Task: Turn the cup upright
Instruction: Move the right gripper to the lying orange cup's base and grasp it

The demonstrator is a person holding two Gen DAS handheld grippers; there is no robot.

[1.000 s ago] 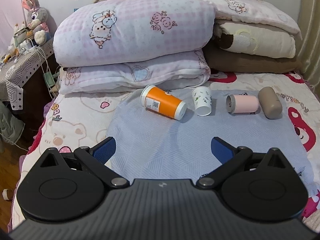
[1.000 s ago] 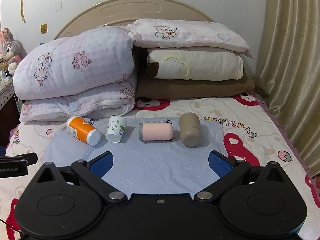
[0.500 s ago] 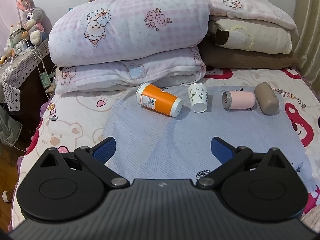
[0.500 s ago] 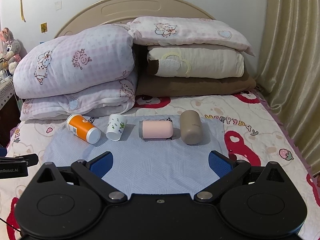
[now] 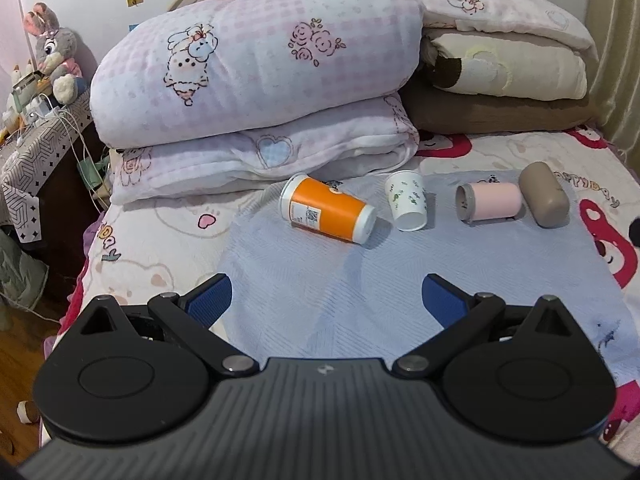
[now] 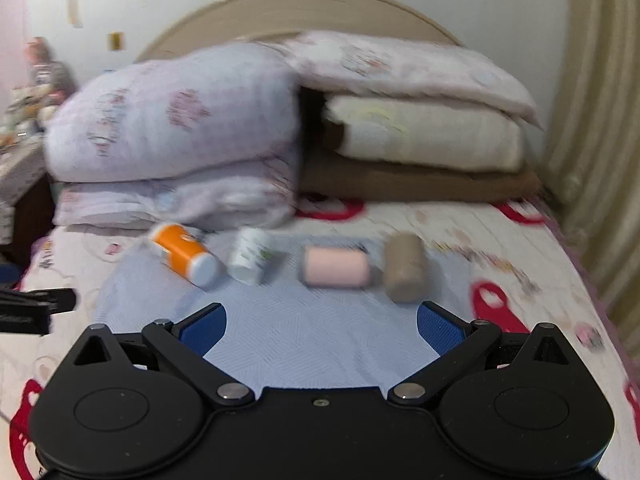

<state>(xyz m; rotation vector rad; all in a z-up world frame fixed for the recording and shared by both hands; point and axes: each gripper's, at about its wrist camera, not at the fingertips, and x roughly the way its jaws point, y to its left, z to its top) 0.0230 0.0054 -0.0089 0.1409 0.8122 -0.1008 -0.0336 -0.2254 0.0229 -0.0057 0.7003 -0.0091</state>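
Note:
Several cups lie in a row on a light blue cloth on the bed. An orange cup lies on its side at the left. A white floral cup stands upside down beside it. A pink cup and a taupe cup lie on their sides at the right. They also show, blurred, in the right wrist view: orange cup, white cup, pink cup, taupe cup. My left gripper is open and empty, short of the cups. My right gripper is open and empty, short of the pink and taupe cups.
Folded quilts and pillows are stacked behind the cups against the headboard. A side table with a plush rabbit stands left of the bed. A curtain hangs at the right. The left gripper's tip shows at the left edge of the right wrist view.
My right gripper has moved forward and down toward the cups; its view is blurred by motion. My left gripper has shifted slightly. Both stay open and the cups have not moved.

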